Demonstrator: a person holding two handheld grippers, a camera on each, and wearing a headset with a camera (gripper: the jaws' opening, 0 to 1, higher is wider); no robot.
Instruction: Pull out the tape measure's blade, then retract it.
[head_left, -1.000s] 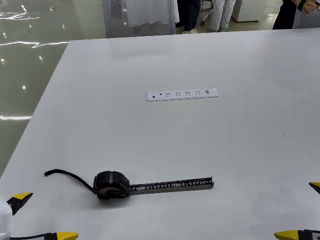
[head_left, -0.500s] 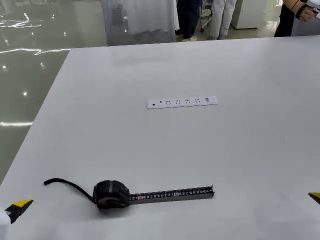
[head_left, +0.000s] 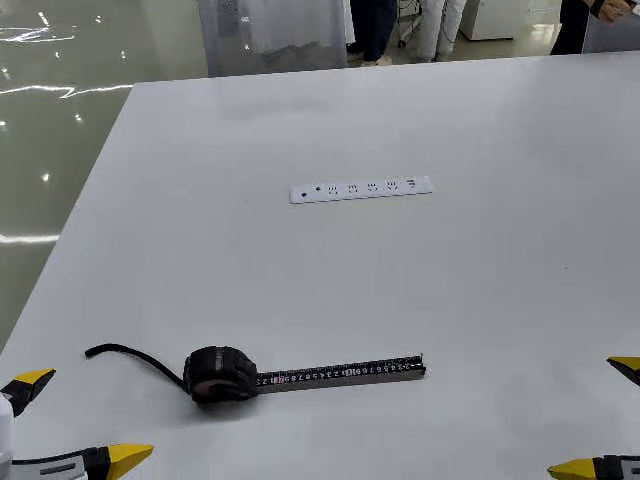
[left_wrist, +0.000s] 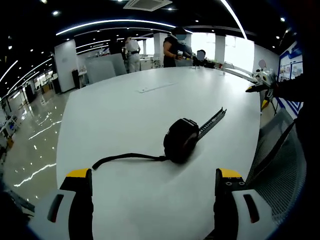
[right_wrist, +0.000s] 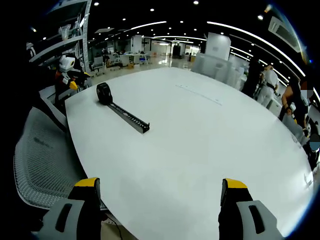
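Observation:
A black tape measure (head_left: 221, 373) lies on the white table (head_left: 400, 270) near its front edge, with its blade (head_left: 340, 372) drawn out to the right and a black wrist strap (head_left: 130, 355) trailing left. In the left gripper view the tape measure (left_wrist: 181, 139) sits ahead of my open left gripper (left_wrist: 154, 184), with the blade (left_wrist: 212, 121) running away to the right. My left gripper (head_left: 70, 420) is at the bottom left of the head view, open and holding nothing. My right gripper (head_left: 605, 415) is open at the bottom right, well clear of the blade (right_wrist: 129, 117) and the case (right_wrist: 104, 93).
A white power strip (head_left: 361, 188) lies flat in the middle of the table. The table's left edge drops to a glossy floor (head_left: 50, 150). People stand beyond the far edge (head_left: 380, 30). A mesh chair (right_wrist: 40, 160) sits by the near edge.
The head camera has dipped, so the scene has shifted up and both grippers' yellow tips show more at the bottom corners. The tape measure and its blade lie where they were.

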